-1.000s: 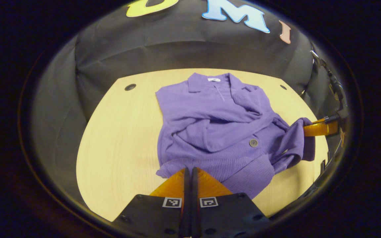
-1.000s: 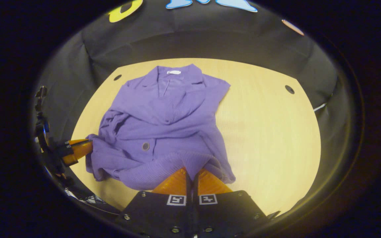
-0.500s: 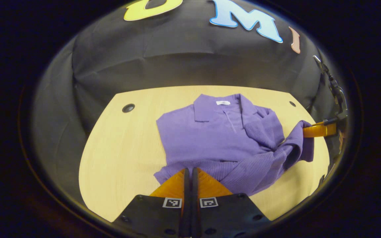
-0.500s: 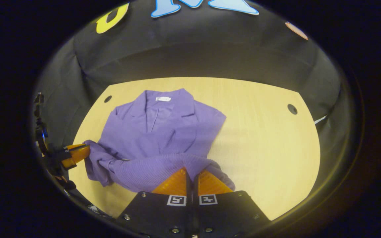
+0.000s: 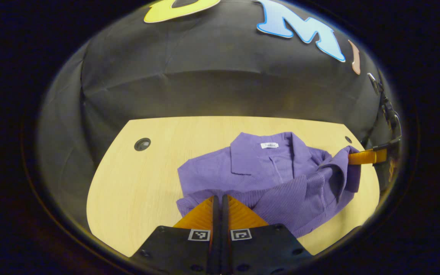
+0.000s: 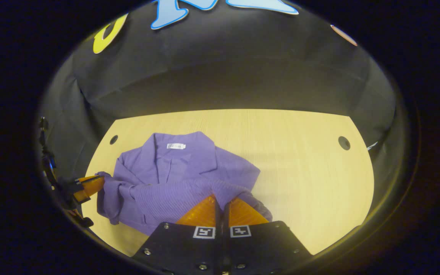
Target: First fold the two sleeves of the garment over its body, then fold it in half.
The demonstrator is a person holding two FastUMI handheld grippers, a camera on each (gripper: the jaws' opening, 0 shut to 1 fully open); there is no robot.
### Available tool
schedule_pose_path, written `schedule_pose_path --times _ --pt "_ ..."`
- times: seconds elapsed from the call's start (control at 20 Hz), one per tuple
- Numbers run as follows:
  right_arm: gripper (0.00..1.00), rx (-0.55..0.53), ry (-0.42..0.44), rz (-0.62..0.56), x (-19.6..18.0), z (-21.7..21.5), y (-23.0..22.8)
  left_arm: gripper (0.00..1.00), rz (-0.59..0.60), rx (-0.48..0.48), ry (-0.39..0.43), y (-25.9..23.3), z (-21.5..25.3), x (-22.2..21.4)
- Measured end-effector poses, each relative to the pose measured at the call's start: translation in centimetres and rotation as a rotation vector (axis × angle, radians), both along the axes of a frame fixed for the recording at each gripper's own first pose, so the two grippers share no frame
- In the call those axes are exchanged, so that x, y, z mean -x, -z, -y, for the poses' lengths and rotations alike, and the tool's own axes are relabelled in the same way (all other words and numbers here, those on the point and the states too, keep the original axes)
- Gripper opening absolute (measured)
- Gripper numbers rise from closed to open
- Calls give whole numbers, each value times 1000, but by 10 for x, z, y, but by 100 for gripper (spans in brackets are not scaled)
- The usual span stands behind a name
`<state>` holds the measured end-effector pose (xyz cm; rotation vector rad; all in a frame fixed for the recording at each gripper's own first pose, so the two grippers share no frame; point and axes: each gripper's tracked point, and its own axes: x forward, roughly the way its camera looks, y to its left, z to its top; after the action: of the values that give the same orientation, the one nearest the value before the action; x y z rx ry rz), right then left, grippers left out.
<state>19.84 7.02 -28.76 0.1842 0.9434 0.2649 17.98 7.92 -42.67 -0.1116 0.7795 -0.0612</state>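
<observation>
A purple knit garment (image 5: 266, 172) with a collar and a white neck label lies on the light wooden table (image 5: 143, 179). Its ribbed bottom hem is lifted and carried over the body toward the collar. My left gripper (image 5: 217, 197) is shut on one corner of the hem. My right gripper (image 6: 220, 197) is shut on the other hem corner. The right gripper (image 5: 351, 156) also shows at the far right of the left gripper view, cloth draped from it. In the right gripper view the garment (image 6: 174, 172) sits left of centre, and the left gripper (image 6: 99, 179) holds its edge.
The table (image 6: 300, 164) has a round cable hole (image 5: 142, 144) near its far left corner and another hole (image 6: 343, 143) near the far right. Black cloth walls close the booth behind and beside the table. Bare tabletop lies on both sides of the garment.
Both grippers have carried the hem forward toward the collar. The button and folded sleeves are now covered by the lifted lower half, and the collar sits closer to the grippers.
</observation>
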Motion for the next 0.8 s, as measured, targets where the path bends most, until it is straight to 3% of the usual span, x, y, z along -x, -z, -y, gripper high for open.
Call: schedule_pose_path --times 0.15,0.35,0.55,0.8 --pt "0 -21 31 -1 -23 -4 6 5 18 8 -18 4 -3 -22" --pt "0 -44 76 0 -53 -10 16 5 49 -65 36 15 -2 -47" --pt "0 -35 92 -25 -65 -13 38 5 62 -100 63 29 4 -62" --pt "0 -22 84 -36 -66 -15 52 5 54 -93 34 42 5 -64"
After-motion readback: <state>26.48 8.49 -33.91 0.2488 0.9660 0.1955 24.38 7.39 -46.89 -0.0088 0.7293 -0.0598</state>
